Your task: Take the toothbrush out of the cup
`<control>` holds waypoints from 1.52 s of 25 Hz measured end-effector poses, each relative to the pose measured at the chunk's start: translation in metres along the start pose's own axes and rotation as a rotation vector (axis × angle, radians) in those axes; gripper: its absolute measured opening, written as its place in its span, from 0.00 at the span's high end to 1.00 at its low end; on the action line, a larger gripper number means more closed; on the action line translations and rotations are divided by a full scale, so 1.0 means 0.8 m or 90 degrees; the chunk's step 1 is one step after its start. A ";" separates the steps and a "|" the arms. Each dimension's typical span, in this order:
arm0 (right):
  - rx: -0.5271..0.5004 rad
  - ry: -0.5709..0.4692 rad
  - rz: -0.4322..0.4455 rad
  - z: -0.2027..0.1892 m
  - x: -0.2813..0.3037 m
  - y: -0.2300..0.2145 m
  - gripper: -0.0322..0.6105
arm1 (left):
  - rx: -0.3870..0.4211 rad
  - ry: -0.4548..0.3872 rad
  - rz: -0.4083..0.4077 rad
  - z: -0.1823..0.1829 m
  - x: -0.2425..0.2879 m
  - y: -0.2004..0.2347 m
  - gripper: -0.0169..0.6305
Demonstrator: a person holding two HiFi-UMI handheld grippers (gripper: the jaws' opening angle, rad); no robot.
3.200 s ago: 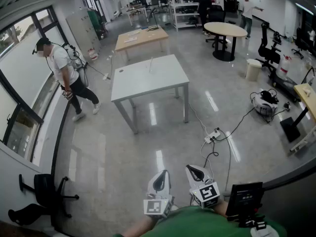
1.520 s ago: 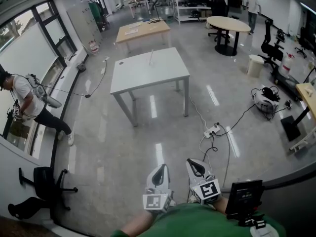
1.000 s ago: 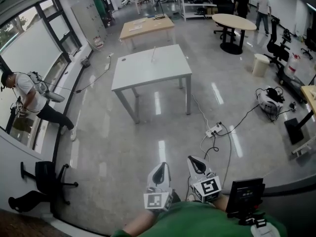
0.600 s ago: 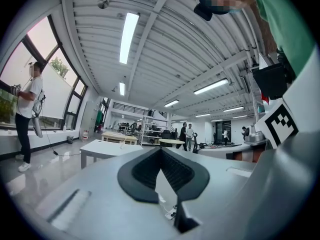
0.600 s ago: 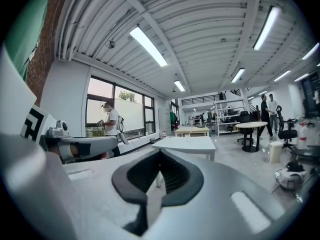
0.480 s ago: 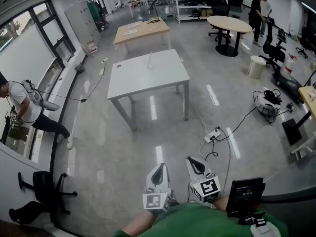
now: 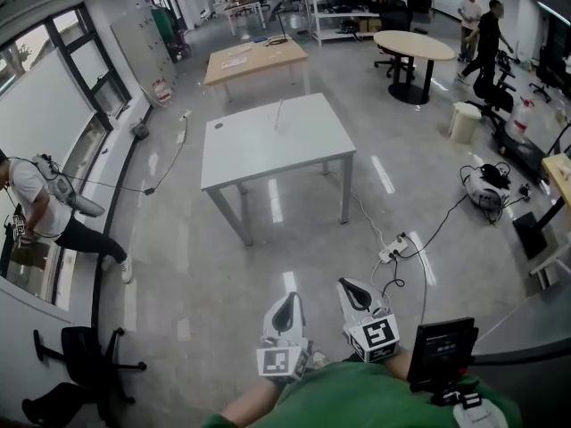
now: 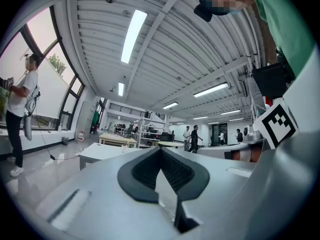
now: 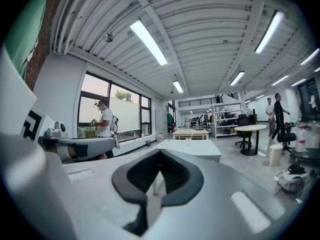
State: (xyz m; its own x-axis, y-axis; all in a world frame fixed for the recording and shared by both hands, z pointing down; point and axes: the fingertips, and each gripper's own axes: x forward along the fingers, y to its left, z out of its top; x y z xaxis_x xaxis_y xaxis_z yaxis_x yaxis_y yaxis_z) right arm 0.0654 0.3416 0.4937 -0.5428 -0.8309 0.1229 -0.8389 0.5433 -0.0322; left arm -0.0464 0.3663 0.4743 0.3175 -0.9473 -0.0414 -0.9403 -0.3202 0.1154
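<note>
A white table point(image 7: 272, 141) stands in the middle of the room, several steps ahead of me. Near its far edge is a small cup point(image 7: 277, 126) with a pale toothbrush point(image 7: 279, 111) upright in it. The right gripper view shows the same cup and brush point(image 9: 190, 138) as a tiny shape on the table. Both grippers are held low against my green-shirted body, far from the table. My left gripper point(image 7: 287, 300) and right gripper point(image 7: 345, 285) point forward, side by side. In each gripper view the black pads point(image 8: 145, 176) point(image 9: 175, 176) meet at the tip with nothing between them.
A power strip with cables point(image 7: 393, 252) lies on the floor to the right of the way ahead. A person point(image 7: 40, 208) leans by the left window, and a black chair point(image 7: 80, 355) stands below. Beyond are a wooden table point(image 7: 254, 61), a round table point(image 7: 409, 47) and two people point(image 7: 482, 29).
Both grippers keep their place against my body. The person by the window has moved left and bent over, and the two people at the back have walked to the right.
</note>
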 end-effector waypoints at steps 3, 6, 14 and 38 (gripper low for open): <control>0.000 0.002 -0.009 -0.001 0.016 0.008 0.95 | -0.001 -0.001 -0.003 -0.003 0.005 0.022 0.96; -0.007 0.004 -0.007 -0.006 0.043 0.001 0.95 | -0.006 -0.004 -0.002 -0.011 0.025 0.037 0.96; -0.017 0.014 0.006 0.008 0.059 0.016 0.95 | -0.023 0.007 0.022 -0.004 0.020 0.058 0.96; -0.058 -0.021 0.046 0.046 0.201 -0.140 0.95 | 0.102 0.017 0.071 -0.004 0.241 0.061 0.96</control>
State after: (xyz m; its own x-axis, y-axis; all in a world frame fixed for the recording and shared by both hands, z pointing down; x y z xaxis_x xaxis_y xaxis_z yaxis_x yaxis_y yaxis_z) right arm 0.0708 0.1426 0.4806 -0.6040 -0.7919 0.0904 -0.7912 0.6094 0.0513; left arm -0.0307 0.1683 0.4751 0.2119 -0.9772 -0.0110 -0.9765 -0.2113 -0.0417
